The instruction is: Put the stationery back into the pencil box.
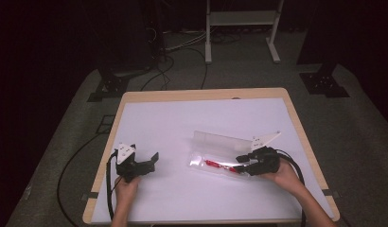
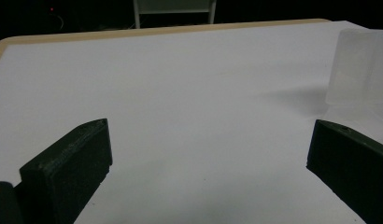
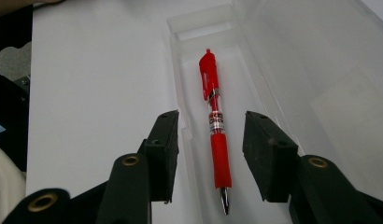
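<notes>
A clear plastic case [image 1: 201, 161] lies open on the white table, its lid [image 1: 220, 141] standing up behind it. A red pen [image 1: 215, 164] lies inside the case [image 3: 199, 42], and the pen [image 3: 216, 140] points its tip toward the camera in the right gripper view. My right gripper [image 1: 240, 163] hovers at the case's right end. This gripper [image 3: 211, 119] is open, one jaw on each side of the pen, neither touching it. My left gripper [image 1: 154, 161] is open over bare table at the left, holding nothing [image 2: 210, 135].
The white sheet covers a wooden table [image 1: 201, 94] whose far edge [image 2: 157, 31] shows in the left gripper view. The case's lid [image 2: 362, 65] stands at the right of that view. Cables and stand legs [image 1: 208, 52] lie on the floor beyond.
</notes>
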Action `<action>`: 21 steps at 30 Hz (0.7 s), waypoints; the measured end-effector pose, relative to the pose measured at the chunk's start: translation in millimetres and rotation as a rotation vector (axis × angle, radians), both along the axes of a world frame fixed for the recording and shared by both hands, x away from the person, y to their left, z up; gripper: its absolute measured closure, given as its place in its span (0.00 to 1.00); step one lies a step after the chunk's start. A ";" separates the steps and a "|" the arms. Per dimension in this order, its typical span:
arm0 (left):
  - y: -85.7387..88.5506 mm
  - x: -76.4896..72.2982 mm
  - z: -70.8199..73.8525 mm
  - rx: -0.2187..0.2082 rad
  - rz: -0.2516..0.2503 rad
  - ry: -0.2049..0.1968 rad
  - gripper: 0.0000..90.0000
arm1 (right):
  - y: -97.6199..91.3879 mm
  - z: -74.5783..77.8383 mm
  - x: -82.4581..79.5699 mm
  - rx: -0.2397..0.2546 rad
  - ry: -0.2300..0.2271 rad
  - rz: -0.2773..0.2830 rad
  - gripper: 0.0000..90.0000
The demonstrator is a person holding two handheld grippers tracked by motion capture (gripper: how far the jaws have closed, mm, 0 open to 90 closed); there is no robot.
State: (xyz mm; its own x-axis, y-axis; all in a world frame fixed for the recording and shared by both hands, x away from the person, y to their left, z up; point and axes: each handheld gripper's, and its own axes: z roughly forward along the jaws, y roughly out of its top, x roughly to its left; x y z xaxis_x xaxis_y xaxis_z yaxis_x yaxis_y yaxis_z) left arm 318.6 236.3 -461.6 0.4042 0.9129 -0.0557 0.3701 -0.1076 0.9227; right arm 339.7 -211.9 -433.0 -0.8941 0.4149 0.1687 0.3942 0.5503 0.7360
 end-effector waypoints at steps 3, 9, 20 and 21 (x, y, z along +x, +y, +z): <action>0.0 0.0 0.0 0.000 0.000 0.000 0.00 | -3.5 2.2 -1.4 0.006 -0.002 -0.005 0.59; 0.0 0.0 0.0 0.000 0.000 0.000 0.00 | -7.5 5.6 -5.2 0.012 -0.006 -0.008 0.58; -0.6 -0.1 -0.2 -0.001 -0.001 -0.004 0.00 | -18.8 2.8 -11.4 0.011 -0.006 -0.020 0.57; -0.6 -0.2 -0.2 0.000 -0.001 -0.003 0.00 | -20.4 2.2 -11.8 0.013 -0.006 -0.022 0.57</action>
